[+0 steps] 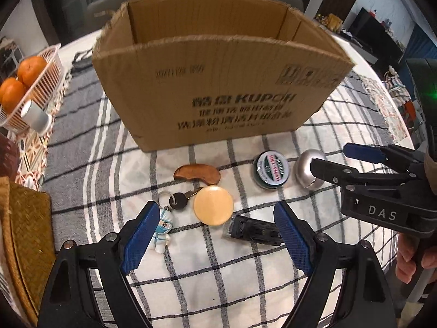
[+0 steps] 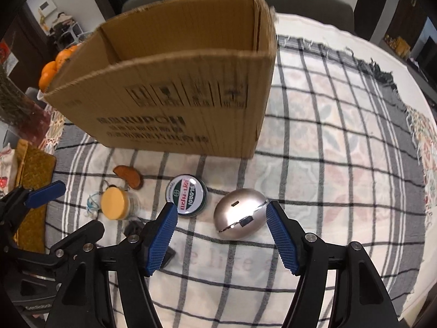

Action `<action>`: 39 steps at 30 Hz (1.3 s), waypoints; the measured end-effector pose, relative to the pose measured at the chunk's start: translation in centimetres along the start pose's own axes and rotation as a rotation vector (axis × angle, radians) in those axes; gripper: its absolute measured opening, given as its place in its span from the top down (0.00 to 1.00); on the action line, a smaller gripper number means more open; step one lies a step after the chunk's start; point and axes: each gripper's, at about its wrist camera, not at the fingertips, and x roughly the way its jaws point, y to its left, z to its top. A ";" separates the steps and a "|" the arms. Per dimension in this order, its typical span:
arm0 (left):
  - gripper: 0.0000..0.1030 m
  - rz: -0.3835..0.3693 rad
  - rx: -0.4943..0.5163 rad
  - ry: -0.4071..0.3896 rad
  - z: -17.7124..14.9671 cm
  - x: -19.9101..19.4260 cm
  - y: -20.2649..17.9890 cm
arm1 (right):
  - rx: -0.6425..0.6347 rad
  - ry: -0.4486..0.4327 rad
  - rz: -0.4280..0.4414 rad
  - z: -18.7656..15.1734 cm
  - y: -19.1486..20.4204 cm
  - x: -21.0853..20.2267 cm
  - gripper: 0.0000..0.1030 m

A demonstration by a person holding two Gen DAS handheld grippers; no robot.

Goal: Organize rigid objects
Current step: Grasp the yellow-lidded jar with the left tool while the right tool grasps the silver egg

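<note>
From the left wrist camera, the left gripper [image 1: 217, 218] hangs over a checked grey-and-white tablecloth [image 1: 245, 287], its blue-padded jaws spread wide and empty. Between them lie a round pale-orange disc lid [image 1: 213, 205] and a flat black plastic clip-like piece [image 1: 252, 231]. A small white figurine keychain [image 1: 161, 232] with a black-headed key [image 1: 179, 201] lies just beside the left pad. Further off sit a brown bean-shaped wooden piece [image 1: 197, 174], a round green tin with a white and red label [image 1: 270, 170] and a silver egg-shaped metal object [image 1: 308, 172]. Behind them all stands an open brown cardboard box [image 1: 218, 87] with dark print on its front; what shows of its inside looks bare. The right gripper [image 1: 330, 154] reaches in from the right, held by a hand [image 1: 415, 257]. At the left edge, a white wire basket [image 1: 52, 63] holds oranges [image 1: 21, 82].

From the right wrist camera, the right gripper [image 2: 221, 213] has its jaws apart, gripping nothing; the silver egg-shaped metal object [image 2: 240, 214] lies between the pads, the green tin [image 2: 187, 199] just beside the left one. The cardboard box [image 2: 169, 95] stands behind, with the wooden piece [image 2: 128, 177] and orange lid [image 2: 114, 206] to the left.
</note>
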 end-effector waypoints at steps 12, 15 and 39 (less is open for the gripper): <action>0.25 0.005 -0.041 0.091 0.1 3.3 0.3 | 0.036 0.079 -0.005 -0.1 -1.0 3.4 0.34; 0.31 0.007 -0.050 0.112 0.1 4.1 0.4 | 0.052 0.093 0.000 -0.1 -1.3 4.2 0.34; 0.59 0.003 -0.105 0.153 0.2 7.3 1.3 | 0.064 0.098 -0.025 0.0 -2.8 8.1 0.39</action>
